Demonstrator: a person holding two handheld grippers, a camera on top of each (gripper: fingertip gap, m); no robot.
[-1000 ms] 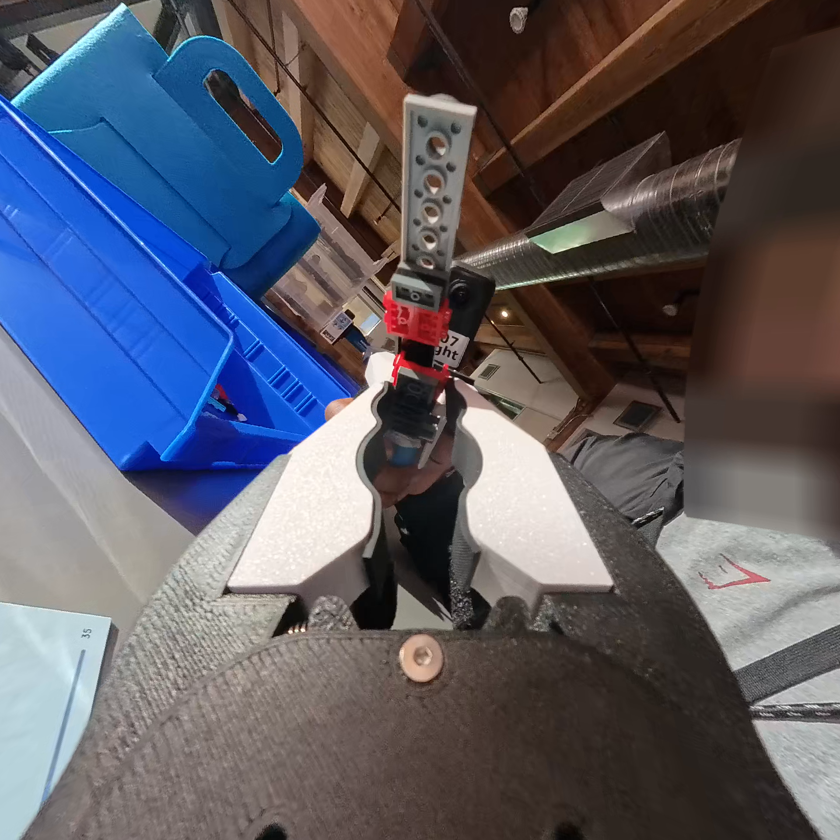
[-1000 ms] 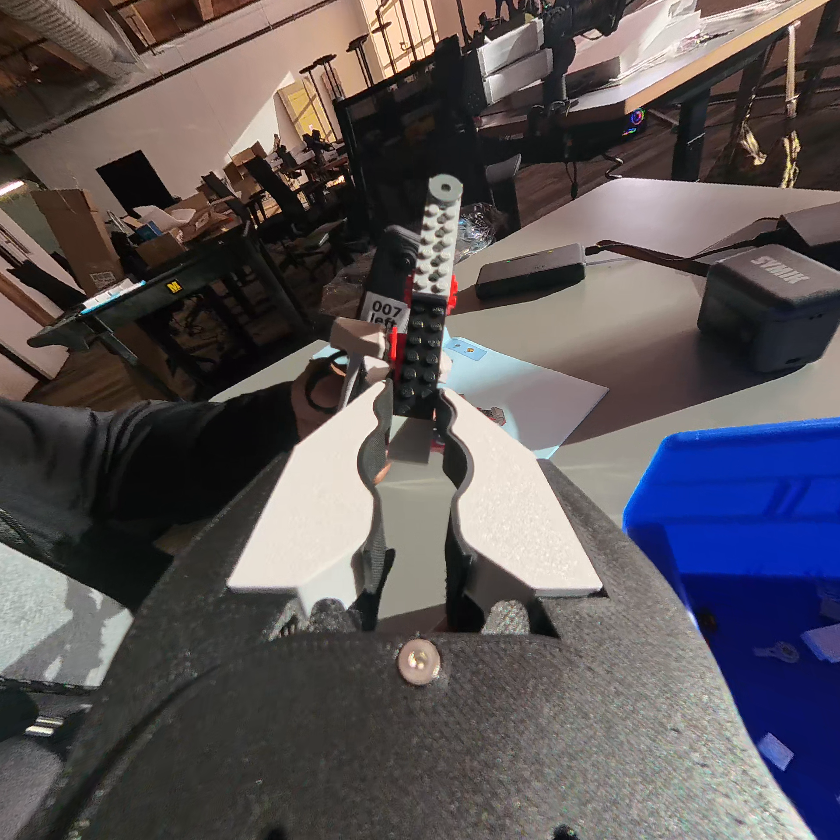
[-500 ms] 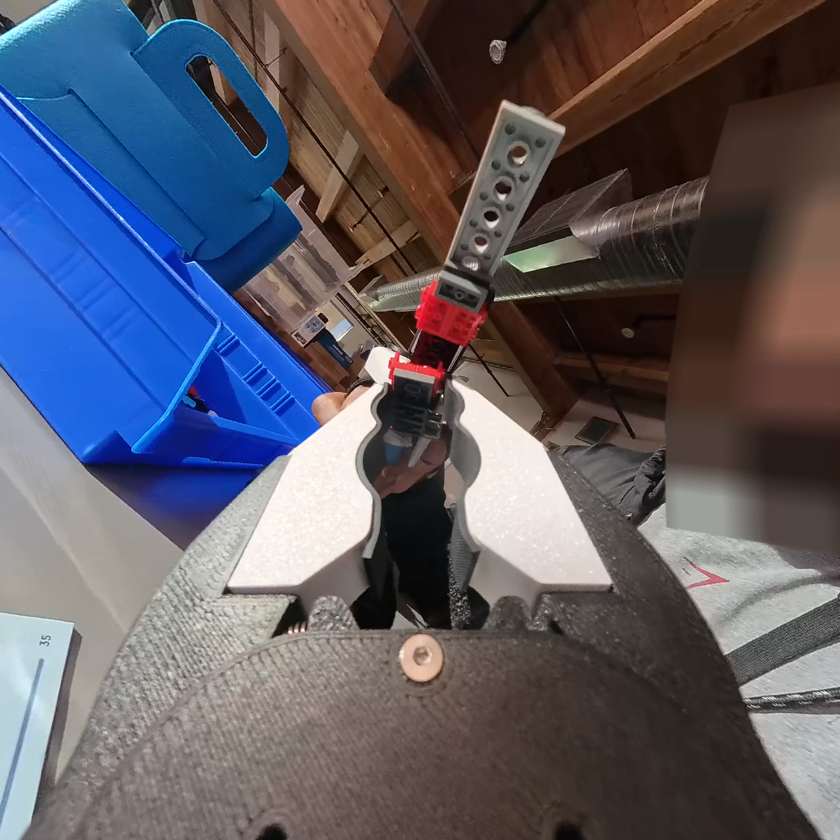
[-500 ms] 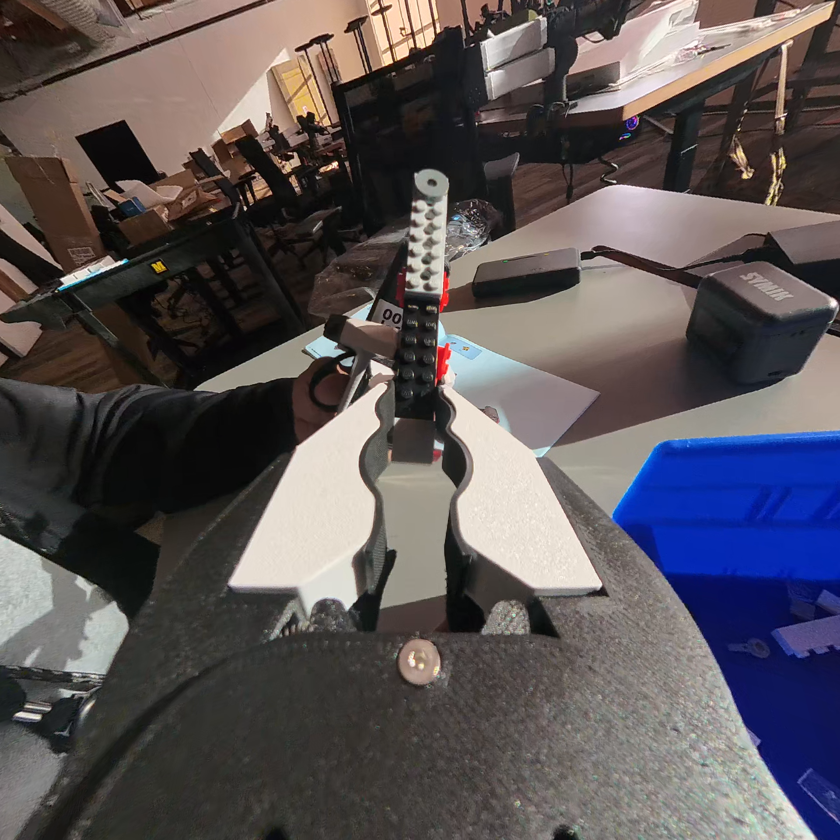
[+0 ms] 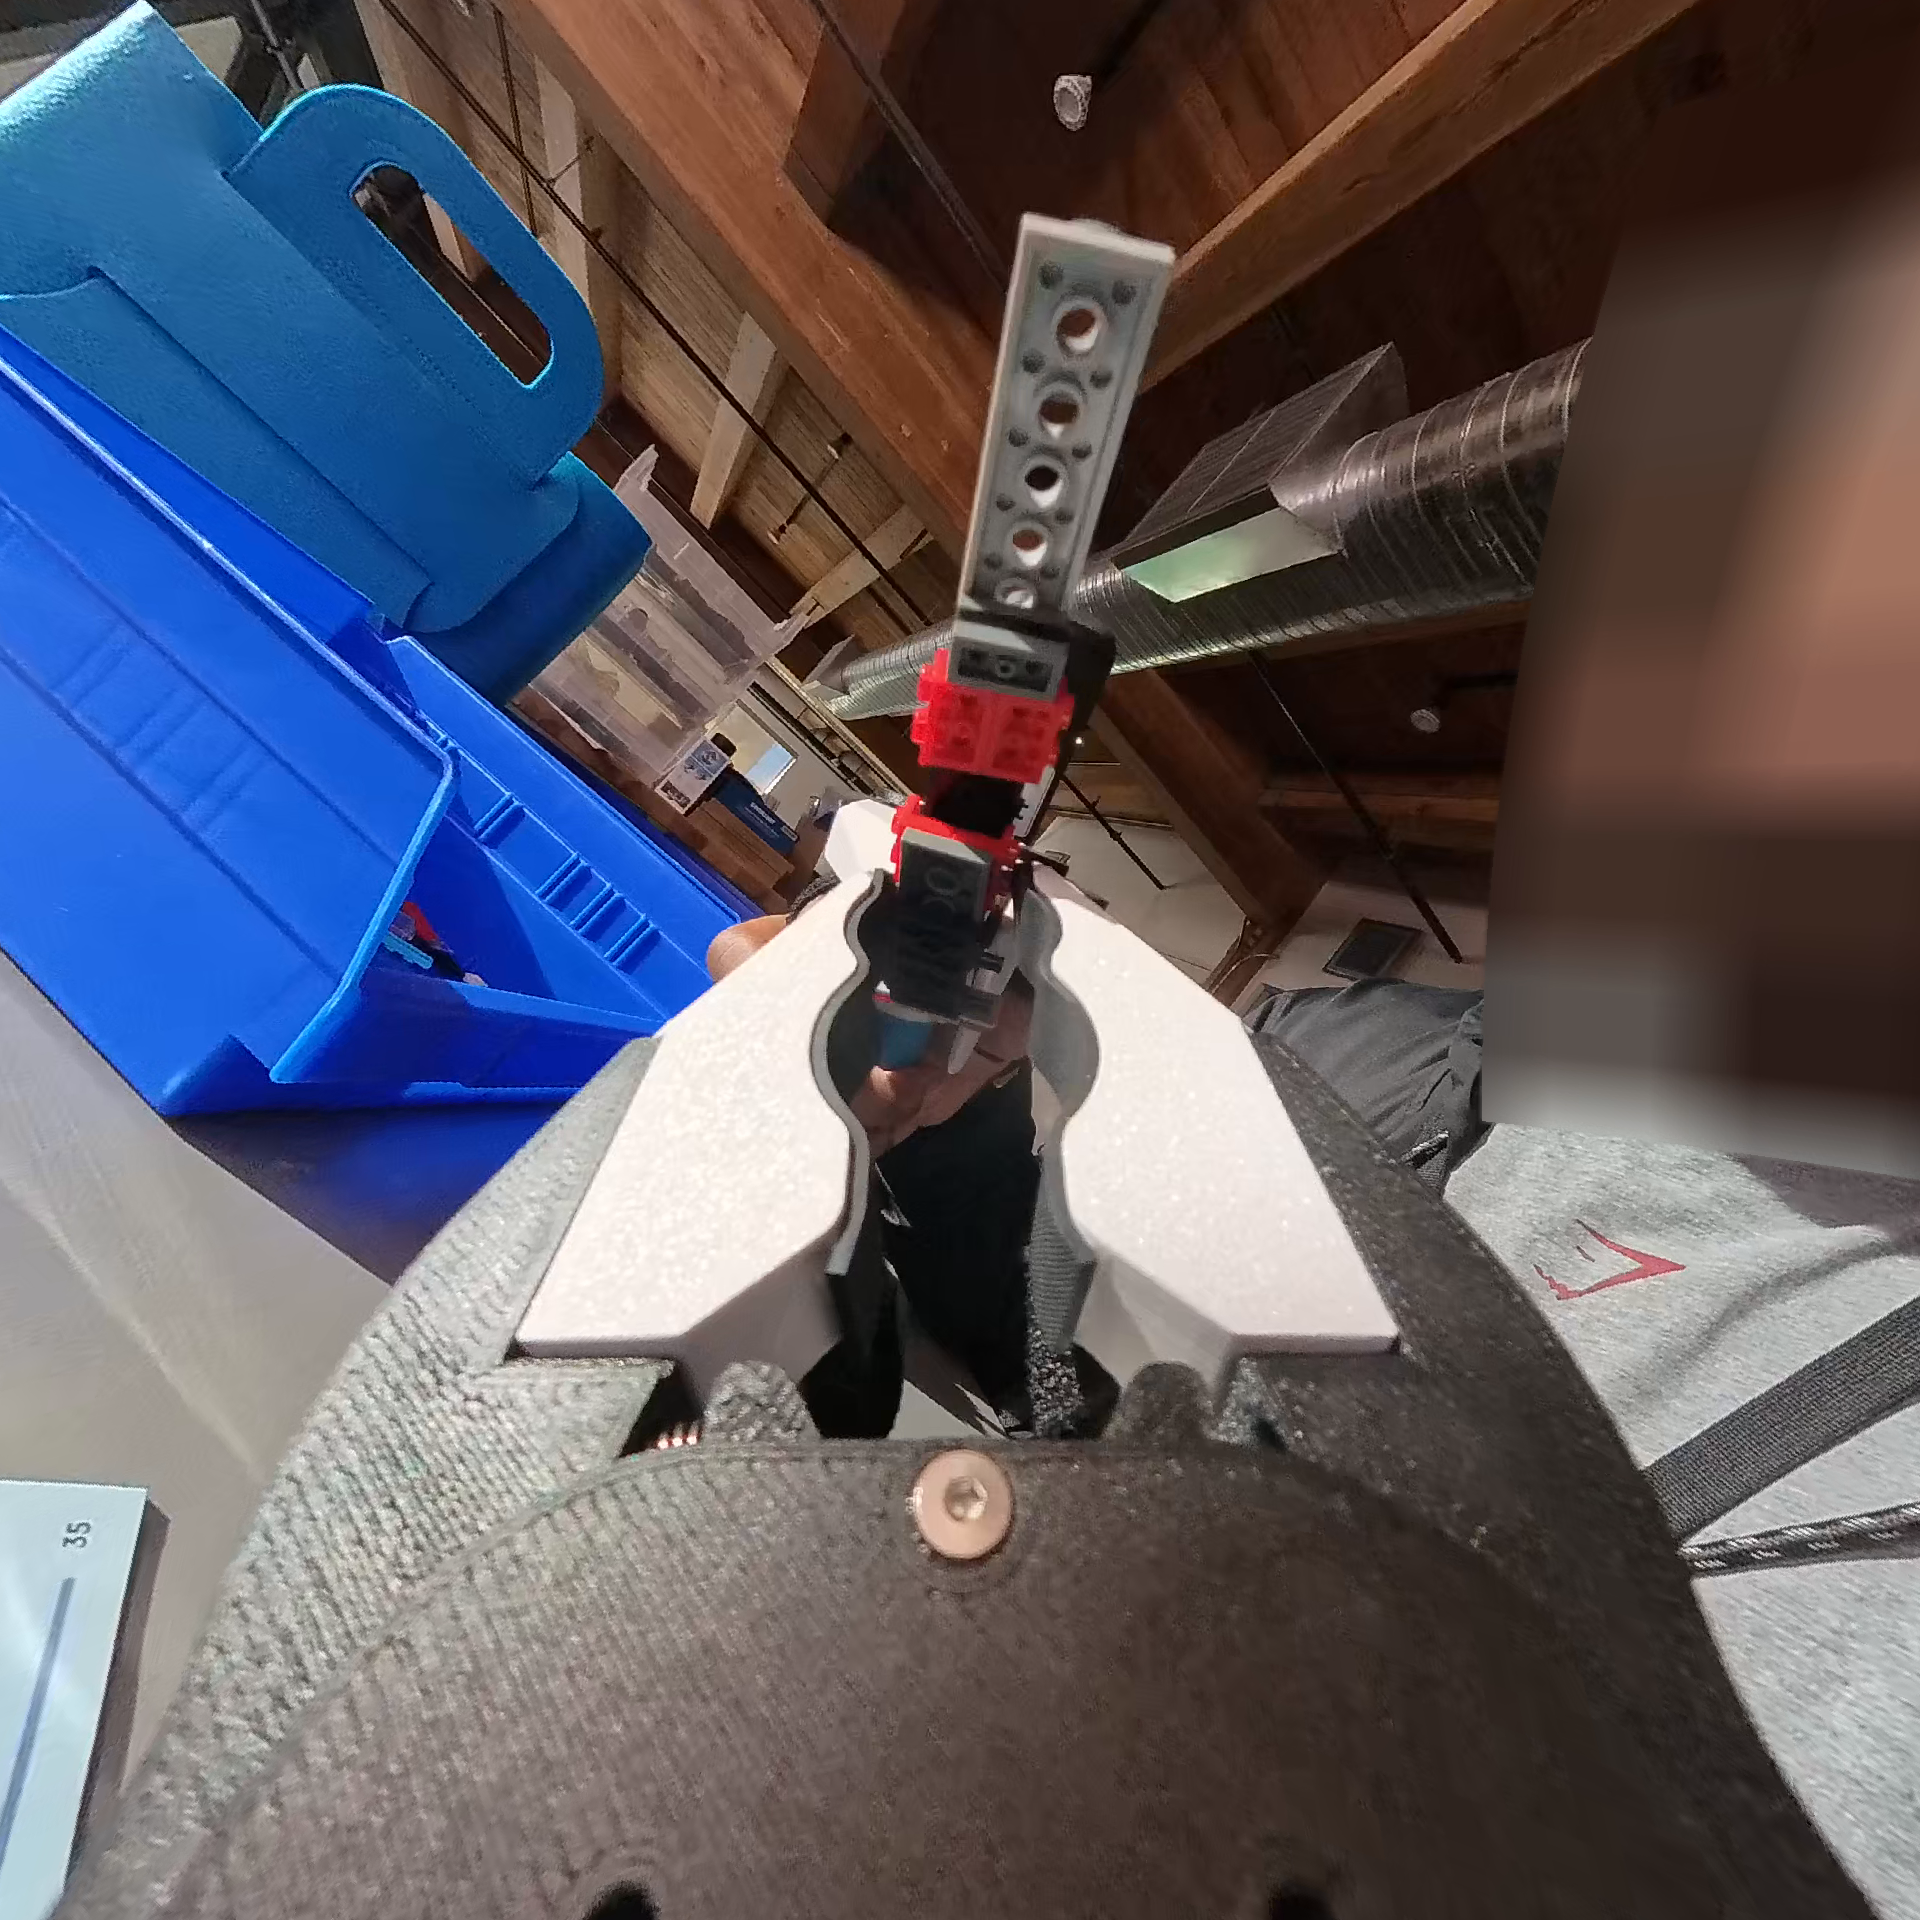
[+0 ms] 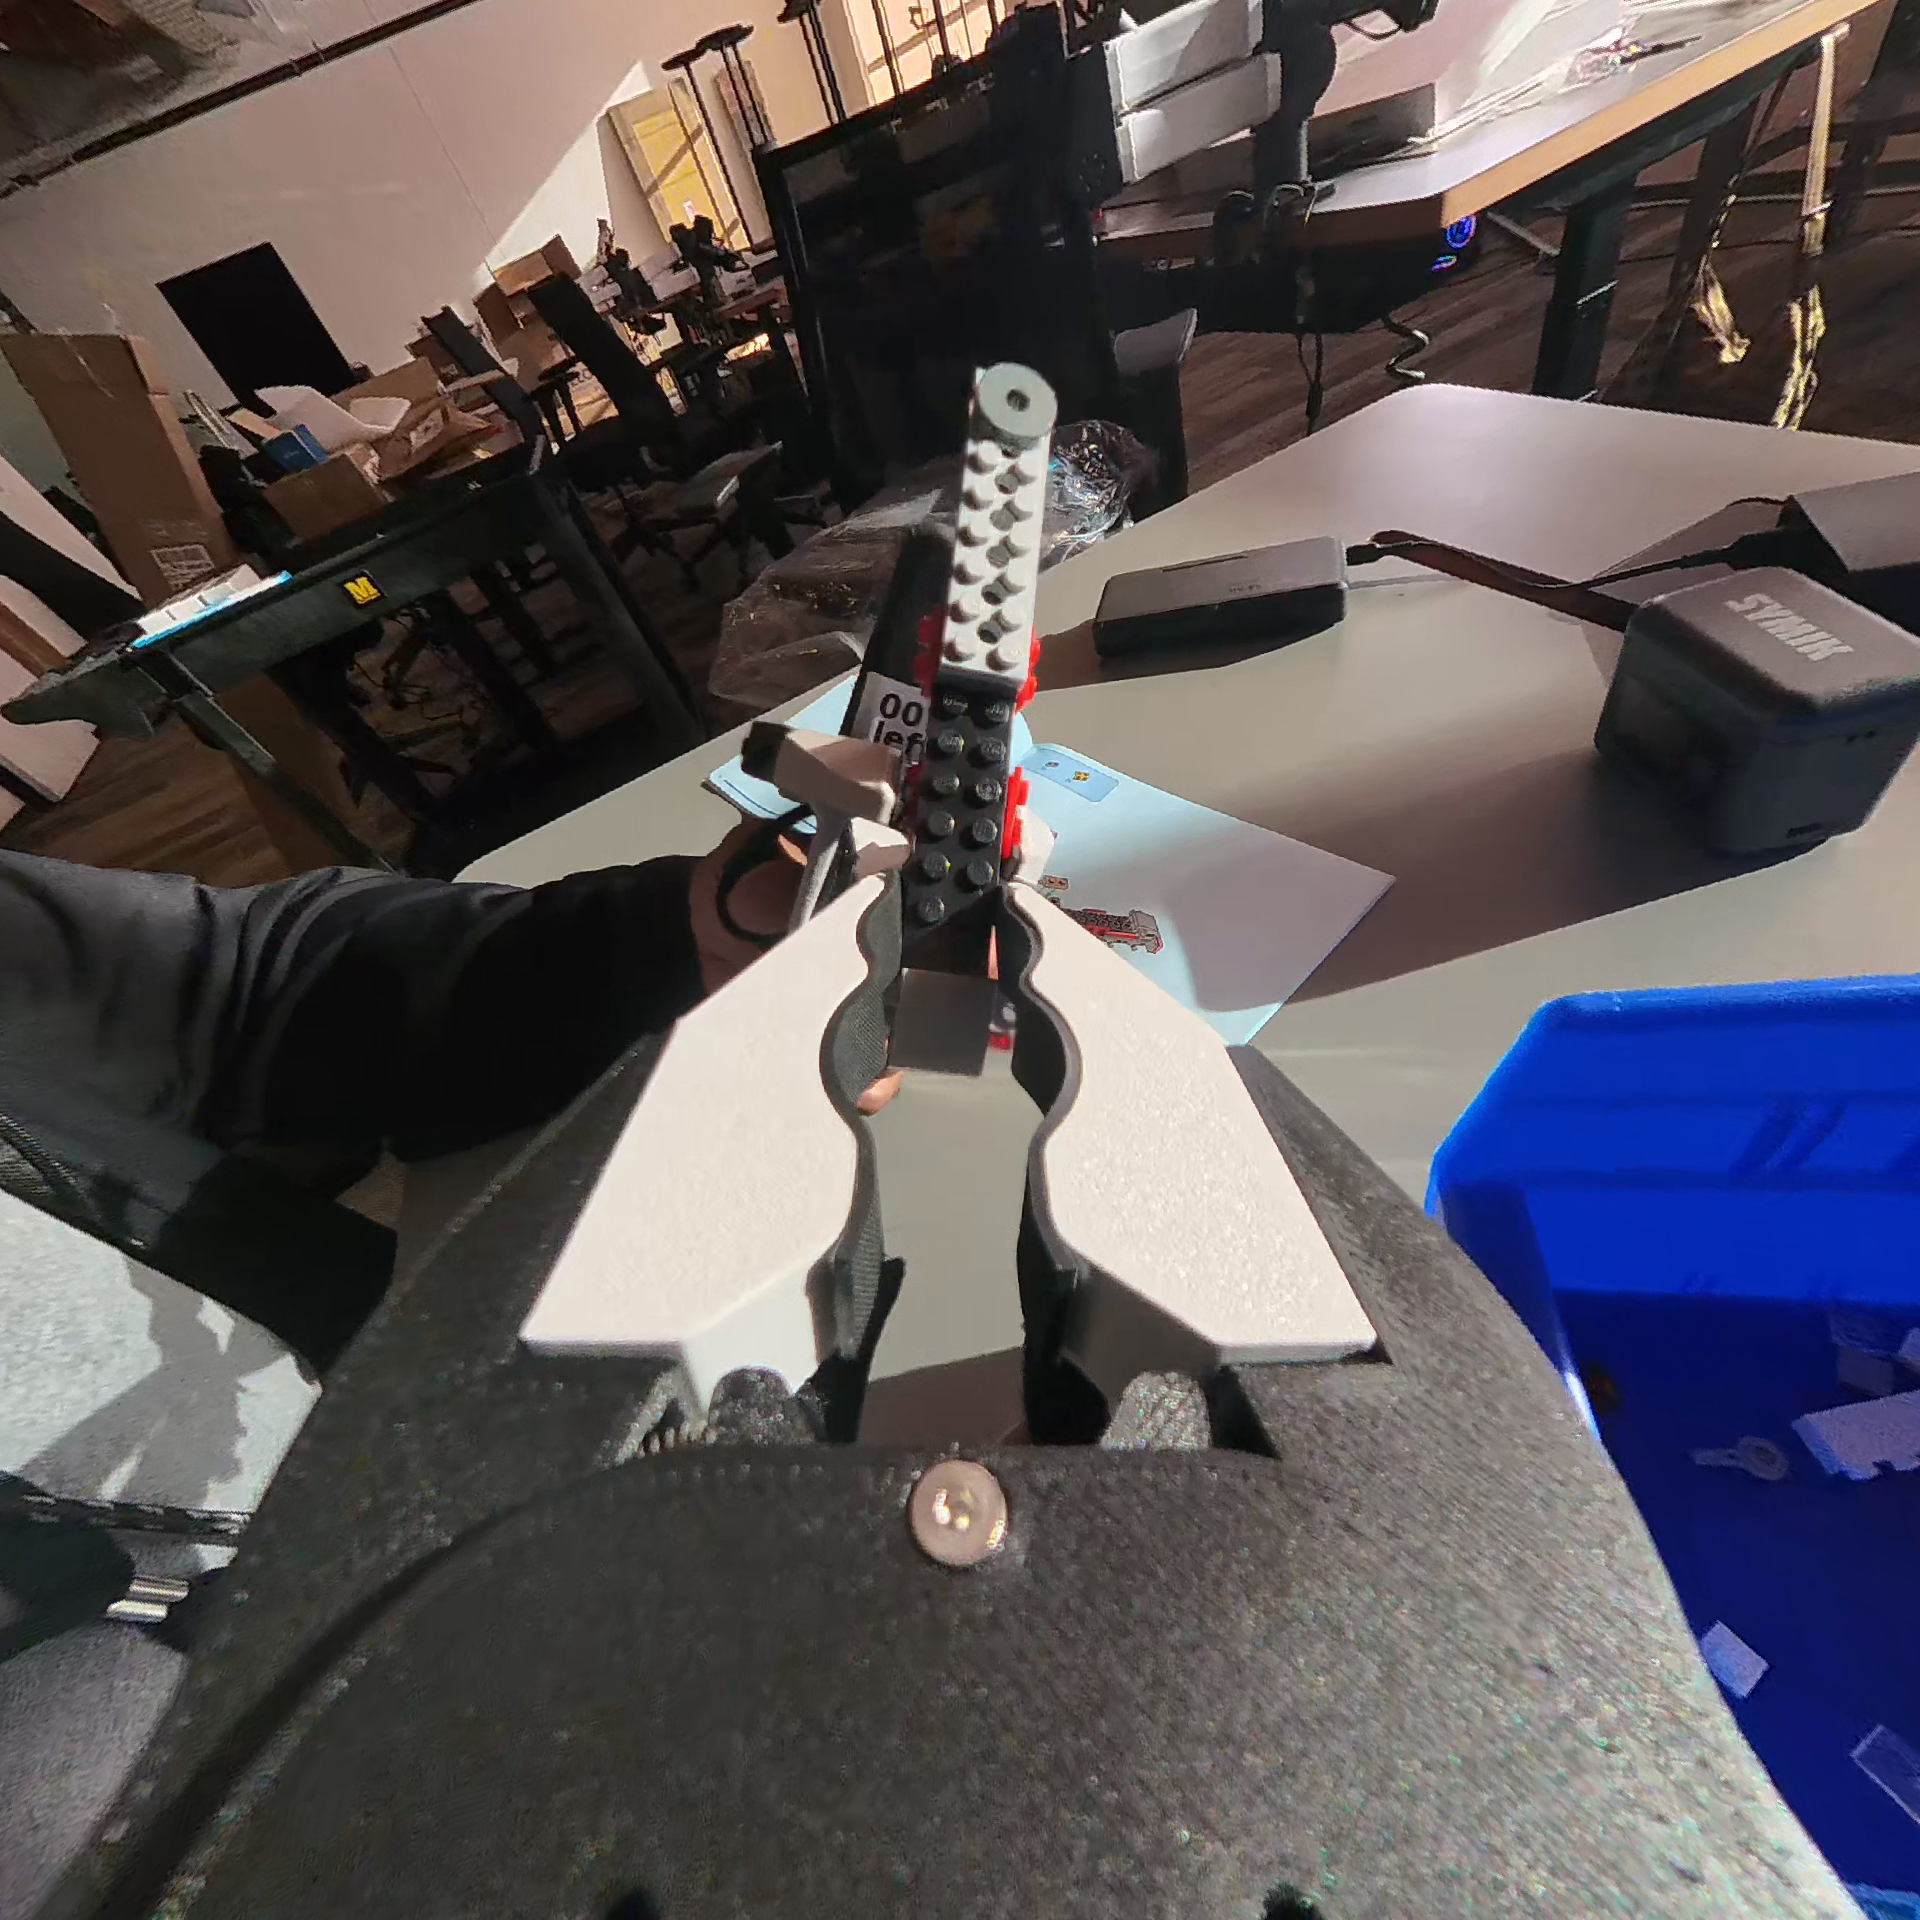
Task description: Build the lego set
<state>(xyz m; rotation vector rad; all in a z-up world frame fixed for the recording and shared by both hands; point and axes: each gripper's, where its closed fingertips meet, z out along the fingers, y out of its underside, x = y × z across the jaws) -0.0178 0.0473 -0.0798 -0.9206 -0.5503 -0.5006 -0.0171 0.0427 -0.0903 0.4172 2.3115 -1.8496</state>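
Between the tips of both grippers sits the lego assembly (image 5: 971,831), lifted clear of the grey table (image 6: 1455,665) and standing up out of the fingers. In the left wrist view we see our left gripper (image 5: 948,940) pinching the dark lower end of the build; above the tips come red bricks (image 5: 992,724), then a long light grey plate (image 5: 1060,416) with round holes, its underside towards us, leaning slightly right against the wooden ceiling. Behind the build, touching it from the far side, is the white tip of our right gripper (image 5: 857,826).

In the right wrist view we see the studded side: the right gripper (image 6: 948,914) is closed on the black studded plate (image 6: 961,800), with the grey plate (image 6: 997,540) rising beyond it and red edges peeking out at both sides. A small grey block (image 6: 940,1023) hangs in the gap just nearer than the tips. The left gripper (image 6: 831,774) comes in from the left, held by a hand (image 6: 748,904) in a dark sleeve.

To the near right stands a blue bin (image 6: 1704,1247) holding loose pieces. On the table beyond lies a pale blue instruction sheet (image 6: 1216,883), and far right a dark case (image 6: 1766,707).
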